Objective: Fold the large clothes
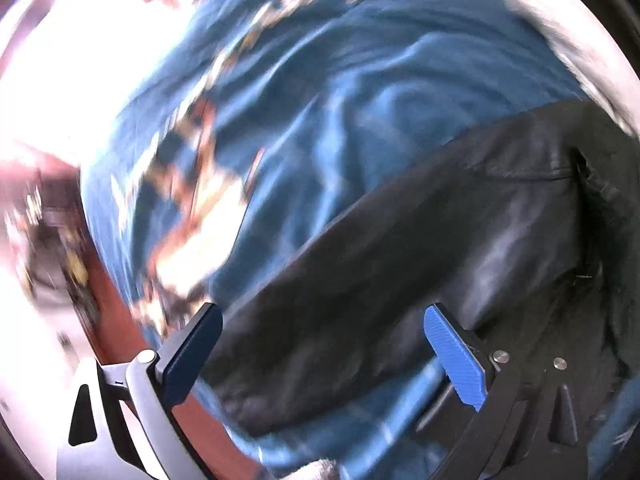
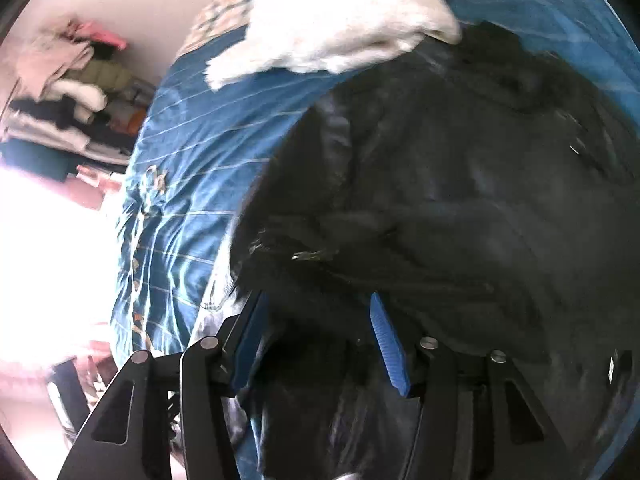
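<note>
Across the blue bedspread [image 2: 180,152] lies one black jacket [image 2: 460,184], its long sleeve [image 1: 400,240] running diagonally out towards the bed's edge. Right gripper [image 2: 316,344] hovers directly over the dark fabric, jaws parted, apparently nothing pinched between the blue pads, though blur makes that hard to confirm. Left gripper [image 1: 320,356] points down at the sleeve's cuff end, jaws spread wide and empty, so it looks the nearer hand for that sleeve. One white fluffy garment [image 2: 332,28] rests at the far edge, overlapping the jacket's collar end. Two grippers, one jacket to fold.
</note>
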`<state>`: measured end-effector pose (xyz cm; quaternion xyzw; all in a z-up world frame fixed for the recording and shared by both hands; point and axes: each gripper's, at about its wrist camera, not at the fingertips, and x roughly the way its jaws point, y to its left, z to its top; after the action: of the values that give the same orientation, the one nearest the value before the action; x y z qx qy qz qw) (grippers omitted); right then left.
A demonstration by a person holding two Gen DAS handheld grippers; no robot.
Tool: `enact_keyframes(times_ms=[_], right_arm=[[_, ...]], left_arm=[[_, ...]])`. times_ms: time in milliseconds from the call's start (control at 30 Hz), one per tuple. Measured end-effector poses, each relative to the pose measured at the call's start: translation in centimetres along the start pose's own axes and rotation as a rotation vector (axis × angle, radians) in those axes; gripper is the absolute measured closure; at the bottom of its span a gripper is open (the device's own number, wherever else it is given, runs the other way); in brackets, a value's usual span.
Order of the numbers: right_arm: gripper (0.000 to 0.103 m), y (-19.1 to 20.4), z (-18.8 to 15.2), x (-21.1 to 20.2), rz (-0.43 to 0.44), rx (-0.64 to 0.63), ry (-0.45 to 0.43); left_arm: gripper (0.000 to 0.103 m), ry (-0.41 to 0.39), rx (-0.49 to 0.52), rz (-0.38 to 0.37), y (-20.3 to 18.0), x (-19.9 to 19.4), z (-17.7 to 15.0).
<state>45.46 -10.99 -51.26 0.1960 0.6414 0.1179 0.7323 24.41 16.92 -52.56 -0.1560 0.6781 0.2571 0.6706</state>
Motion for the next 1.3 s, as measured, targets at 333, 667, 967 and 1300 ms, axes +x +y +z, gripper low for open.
enact_keyframes(times_ms=[333, 667, 967, 1300], right_arm=[[0.047, -4.8, -3.1, 1.6, -0.107, 0.157, 0.081], [0.047, -1.6, -5.4, 1.7, -0.051, 0.181, 0.098], [0.047, -2.5, -6.8, 1.2, -0.167, 0.136, 0.112], [0.047, -3.8, -7.6, 1.9, -0.332, 0.073, 0.096]], left_arm=[[0.001, 0.266, -0.661, -0.406, 11.4, 9.6, -5.9], [0.005, 0.141, -0.723, -0.411, 13.0, 7.6, -3.6], [0.011, 0.190, -0.857, -0.485, 12.1, 10.1, -7.8], [0.084, -0.057, -0.922, -0.393, 17.4, 7.6, 1.5]])
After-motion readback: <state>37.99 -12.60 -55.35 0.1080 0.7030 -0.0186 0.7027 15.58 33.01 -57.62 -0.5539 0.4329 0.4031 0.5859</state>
